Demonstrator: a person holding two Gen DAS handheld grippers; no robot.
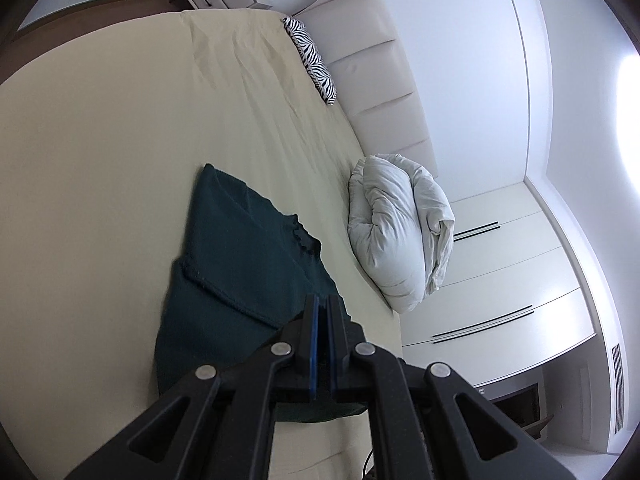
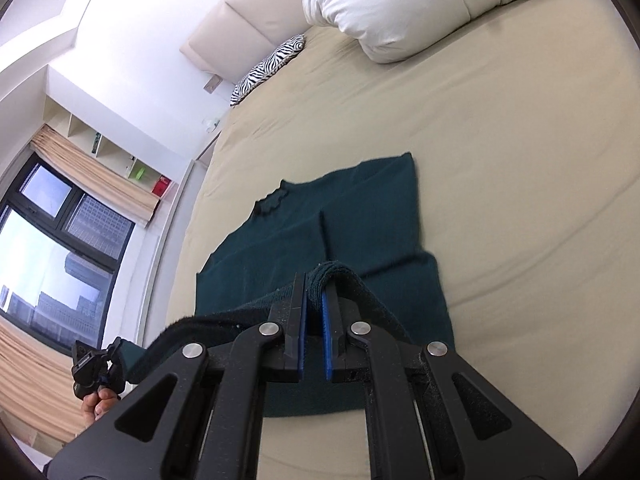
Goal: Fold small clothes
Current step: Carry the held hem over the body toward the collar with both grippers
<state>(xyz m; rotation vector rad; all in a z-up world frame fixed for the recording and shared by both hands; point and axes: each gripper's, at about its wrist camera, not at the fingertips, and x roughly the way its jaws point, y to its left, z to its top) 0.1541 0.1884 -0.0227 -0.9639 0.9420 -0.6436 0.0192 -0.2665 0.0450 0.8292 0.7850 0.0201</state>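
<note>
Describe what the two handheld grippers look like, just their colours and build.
Both the left gripper and the right gripper are matte black, with angular linkage arms that have triangular cut-outs and round silver pivot pins. Each has two flat, narrow fingers lined with blue pads. A bare hand with no visible sleeve holds the left one.

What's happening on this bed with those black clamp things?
A person is folding a dark green sweater on the bed, using a handheld gripper in each hand. The right gripper is shut on the sweater's hem, lifted off the sheet. The left gripper is closed at another edge. The top half lies flat.
</note>
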